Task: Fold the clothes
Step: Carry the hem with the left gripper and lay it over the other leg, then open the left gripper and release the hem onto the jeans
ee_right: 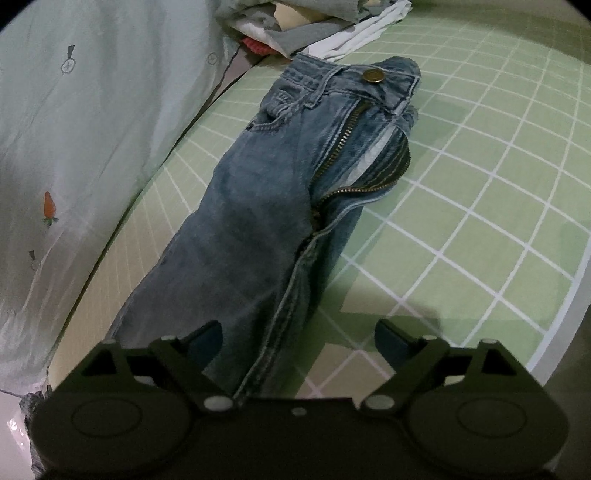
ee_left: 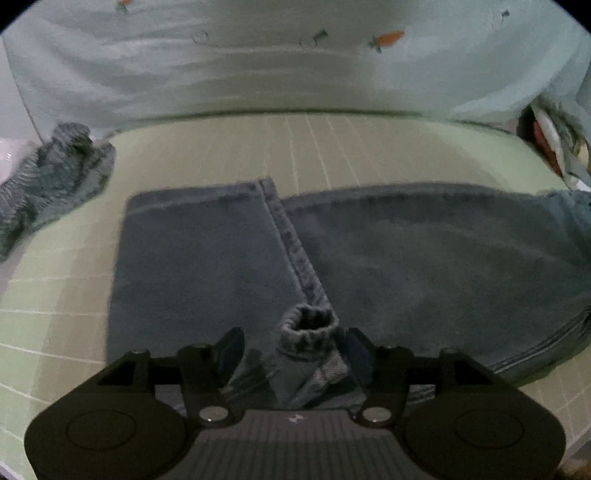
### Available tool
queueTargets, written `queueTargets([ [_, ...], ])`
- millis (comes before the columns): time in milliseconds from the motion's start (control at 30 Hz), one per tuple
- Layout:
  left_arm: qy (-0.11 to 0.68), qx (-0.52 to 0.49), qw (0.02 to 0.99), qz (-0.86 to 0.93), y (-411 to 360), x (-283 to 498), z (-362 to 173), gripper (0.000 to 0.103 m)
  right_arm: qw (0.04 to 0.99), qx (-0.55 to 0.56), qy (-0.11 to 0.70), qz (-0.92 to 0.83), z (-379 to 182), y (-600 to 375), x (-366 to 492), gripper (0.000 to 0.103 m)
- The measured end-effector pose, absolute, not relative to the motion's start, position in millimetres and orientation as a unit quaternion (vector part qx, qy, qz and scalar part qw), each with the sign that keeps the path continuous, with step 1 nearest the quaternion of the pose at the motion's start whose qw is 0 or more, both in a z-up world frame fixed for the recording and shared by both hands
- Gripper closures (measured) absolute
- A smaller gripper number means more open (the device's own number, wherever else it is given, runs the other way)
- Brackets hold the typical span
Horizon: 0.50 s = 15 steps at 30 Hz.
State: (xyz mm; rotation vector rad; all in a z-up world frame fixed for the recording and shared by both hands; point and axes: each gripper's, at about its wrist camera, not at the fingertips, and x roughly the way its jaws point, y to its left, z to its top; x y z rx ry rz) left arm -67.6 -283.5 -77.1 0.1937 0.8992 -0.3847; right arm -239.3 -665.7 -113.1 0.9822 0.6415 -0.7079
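Blue jeans (ee_left: 406,258) lie flat on the green checked mat (ee_left: 332,147), legs side by side. My left gripper (ee_left: 295,347) is open, its fingers on either side of a raised, rolled bit of the jeans' hem (ee_left: 308,328), not pinching it. In the right wrist view the jeans (ee_right: 258,221) stretch away from me, with the open zipper and brass waist button (ee_right: 372,75) at the far end. My right gripper (ee_right: 297,339) is open and empty, hovering over the leg part of the jeans near the mat's edge.
A crumpled grey striped garment (ee_left: 55,177) lies at the mat's left edge. A pale sheet with carrot prints (ee_left: 258,66) hangs along the far side. A pile of mixed clothes (ee_right: 314,29) sits beyond the jeans' waistband.
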Motion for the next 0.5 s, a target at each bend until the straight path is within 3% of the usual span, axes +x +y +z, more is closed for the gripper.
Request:
queueTargets([
  [67, 0.437, 0.087, 0.874, -0.194, -285.3, -68.0, -80.0, 0.080, 0.774, 0.456, 0.294, -0.326, -113.1, -666.0, -240.1, 0.012],
  [200, 0.427, 0.081, 0.875, -0.213, -281.8, -76.0, -71.9, 0.089, 0.774, 0.466, 0.286, -0.320, -113.8, -667.6, -245.1, 0.012],
  [400, 0.452, 0.067, 0.856, -0.240, -274.6, -86.9, -67.2, 0.085, 0.778, 0.462, 0.288, -0.314, -114.1, -667.6, -244.5, 0.010],
  [467, 0.472, 0.079, 0.845, -0.240, -280.4, -88.4, -78.1, 0.069, 0.781, 0.455, 0.292, -0.311, -113.5, -667.0, -241.3, 0.006],
  [500, 0.473, 0.081, 0.844, -0.239, -282.8, -89.5, -81.7, 0.066, 0.783, 0.450, 0.297, -0.310, -113.1, -666.9, -239.2, 0.005],
])
